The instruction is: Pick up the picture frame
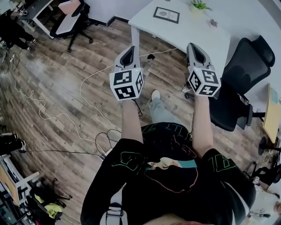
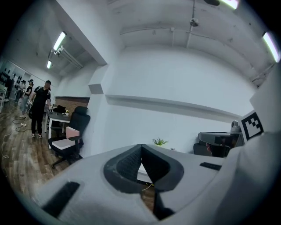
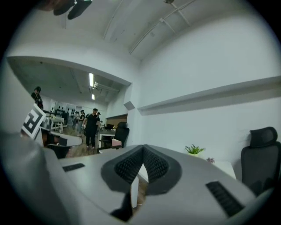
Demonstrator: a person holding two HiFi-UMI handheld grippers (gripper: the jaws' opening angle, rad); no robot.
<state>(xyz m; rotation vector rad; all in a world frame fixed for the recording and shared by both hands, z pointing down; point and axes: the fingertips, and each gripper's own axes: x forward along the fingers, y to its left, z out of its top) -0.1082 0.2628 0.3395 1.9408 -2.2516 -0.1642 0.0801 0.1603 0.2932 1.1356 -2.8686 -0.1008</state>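
Observation:
The picture frame [image 1: 166,15], dark-edged with a pale print, lies flat on the white table [image 1: 184,33] at the top of the head view. My left gripper [image 1: 130,52] is held level over the wooden floor, short of the table's near left corner; its jaws meet at the tips with nothing between them. My right gripper [image 1: 193,49] hangs over the table's near edge, jaws shut and empty. In both gripper views the frame is hidden; only the table edge and a small plant [image 3: 193,149] show past the pads.
A black office chair [image 1: 239,90] stands right of the table, close to my right arm. A small potted plant [image 1: 198,5] sits on the table's far side. Cables [image 1: 83,94] trail over the floor. Another chair [image 1: 72,19] and people [image 2: 40,105] are at the far left.

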